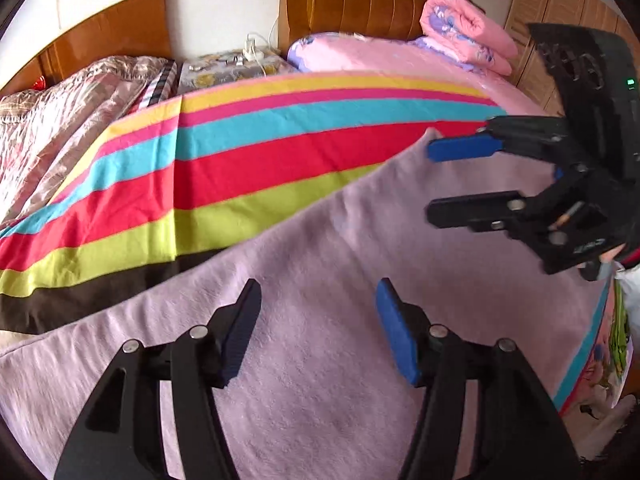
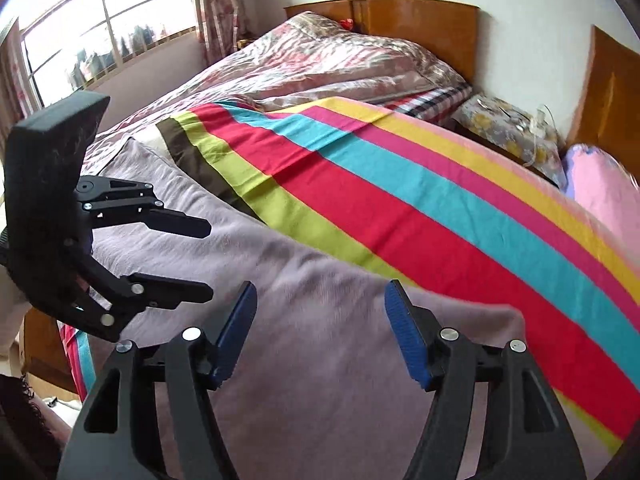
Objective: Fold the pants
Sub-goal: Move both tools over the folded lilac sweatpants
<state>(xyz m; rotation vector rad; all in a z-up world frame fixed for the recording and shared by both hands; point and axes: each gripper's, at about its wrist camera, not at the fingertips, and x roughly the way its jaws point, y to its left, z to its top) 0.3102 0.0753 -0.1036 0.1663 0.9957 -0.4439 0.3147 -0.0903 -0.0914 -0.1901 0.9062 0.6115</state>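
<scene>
The pale lilac pants [image 1: 340, 280] lie spread flat on the striped sheet [image 1: 280, 152] of the bed, seemingly one broad layer, so I judge most folding is left. The left gripper [image 1: 316, 328] and right gripper [image 2: 320, 332] hover above, jaws apart, nothing between. No readable writing shows

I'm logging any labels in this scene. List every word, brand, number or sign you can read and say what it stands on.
No text can be read in either view.
Right gripper: pale marks on its black body, too blurred to read.
Green indicator light on that gripper's housing: a light only, no characters legible.
Lilac pants, striped sheet, pink folded quilt: patterns only, no lettering.
</scene>
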